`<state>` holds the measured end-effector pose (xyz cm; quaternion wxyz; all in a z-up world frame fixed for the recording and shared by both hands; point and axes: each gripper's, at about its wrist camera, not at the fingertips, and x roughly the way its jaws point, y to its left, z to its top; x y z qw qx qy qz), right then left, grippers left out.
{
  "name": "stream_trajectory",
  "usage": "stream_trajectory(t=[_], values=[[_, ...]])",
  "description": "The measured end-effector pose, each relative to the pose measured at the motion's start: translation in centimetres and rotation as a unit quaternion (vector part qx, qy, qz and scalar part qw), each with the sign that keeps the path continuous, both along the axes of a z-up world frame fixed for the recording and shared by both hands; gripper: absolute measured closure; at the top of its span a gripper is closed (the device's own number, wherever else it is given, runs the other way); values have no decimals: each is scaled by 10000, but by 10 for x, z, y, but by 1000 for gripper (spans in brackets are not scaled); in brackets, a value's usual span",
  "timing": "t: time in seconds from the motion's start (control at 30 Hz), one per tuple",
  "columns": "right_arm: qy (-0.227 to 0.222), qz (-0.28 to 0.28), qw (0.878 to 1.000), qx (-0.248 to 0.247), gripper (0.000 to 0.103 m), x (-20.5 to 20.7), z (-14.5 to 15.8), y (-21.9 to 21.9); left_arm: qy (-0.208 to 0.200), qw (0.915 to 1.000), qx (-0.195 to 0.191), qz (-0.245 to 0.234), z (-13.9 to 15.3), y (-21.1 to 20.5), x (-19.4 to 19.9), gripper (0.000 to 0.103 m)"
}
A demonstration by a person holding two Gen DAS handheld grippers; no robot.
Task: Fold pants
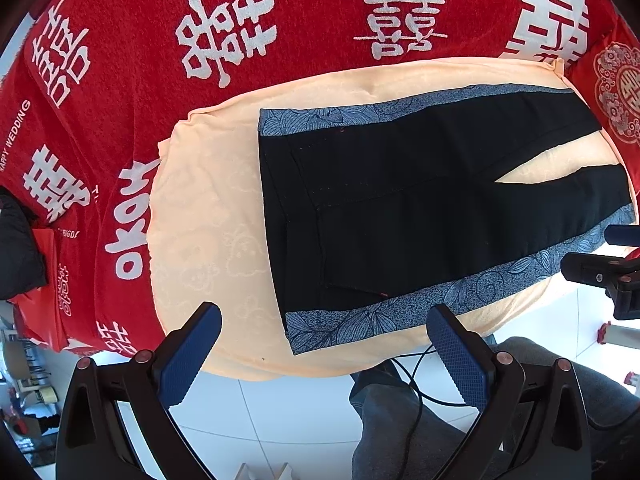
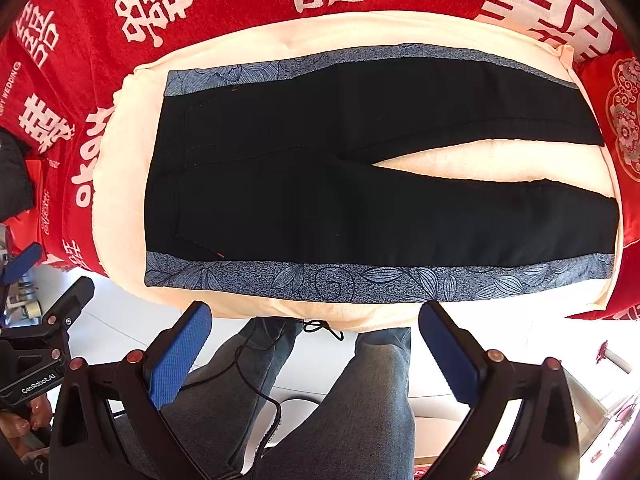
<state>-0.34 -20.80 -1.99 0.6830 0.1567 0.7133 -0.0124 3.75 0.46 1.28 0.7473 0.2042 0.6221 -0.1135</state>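
Black pants [image 1: 400, 200] with blue floral side stripes lie flat on a peach cloth [image 1: 208, 232], waistband to the left, legs spread apart to the right. They show the same way in the right wrist view [image 2: 320, 184]. My left gripper [image 1: 324, 322] is open and empty, held above the near edge by the waistband corner. My right gripper [image 2: 316, 316] is open and empty, held over the near edge below the lower side stripe [image 2: 360, 280]. The right gripper also shows at the right edge of the left wrist view [image 1: 612, 276].
A red blanket [image 1: 140, 40] with white characters covers the surface around the peach cloth [image 2: 120, 184]. A red cushion [image 1: 616, 92] lies at the far right. The person's jeans-clad legs [image 2: 352, 400] and a black cable [image 2: 256, 376] are below, over white floor tiles [image 1: 288, 412].
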Motion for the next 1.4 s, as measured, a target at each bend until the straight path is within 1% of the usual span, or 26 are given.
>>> stream_trajectory(t=[0.17, 0.3, 0.47, 0.5, 0.57, 0.63, 0.7, 0.73, 0.83, 0.93, 1.2, 1.3, 1.4], values=[[-64, -8, 9999, 148, 0, -3, -1, -12, 44, 9997, -20, 253, -1, -2, 1, 0], [-74, 40, 9998, 198, 0, -7, -2, -29, 118, 9979, 9, 635, -4, -8, -3, 0], [-52, 346, 9986, 392, 0, -20, -6, -49, 86, 9938, 51, 1105, 2, -25, -20, 0], [-37, 414, 9984, 383, 0, -23, -7, -51, 78, 9928, 54, 1197, 2, -28, -24, 0], [-174, 615, 9974, 319, 0, -29, -7, -54, 67, 9907, 84, 1360, 1, -34, -31, 0], [-213, 742, 9966, 282, 0, -32, -8, -56, 88, 9883, 131, 1515, -1, -37, -39, 0], [-296, 765, 9964, 218, 0, -34, -8, -58, 160, 9863, 81, 1638, -3, -37, -44, 0], [-218, 728, 9967, 293, 0, -35, -9, -61, 199, 9857, 50, 1674, -4, -37, -47, 0], [-289, 584, 9971, 397, 0, -39, -11, -64, 242, 9869, 102, 1594, -10, -36, -51, 0], [-482, 455, 9970, 404, 0, -40, -20, -63, 180, 9895, 103, 1431, -20, -32, -49, 0], [-651, 5, 9969, 441, 0, -47, -67, -46, 140, 9931, 4, 1165, -77, -16, -44, 0], [-668, -78, 9968, 438, 0, -50, -84, -34, 232, 9930, -51, 1161, -98, -10, -43, 0], [-693, -123, 9961, 540, 0, -54, -95, -24, 224, 9926, -144, 1184, -112, -3, -43, 0]])
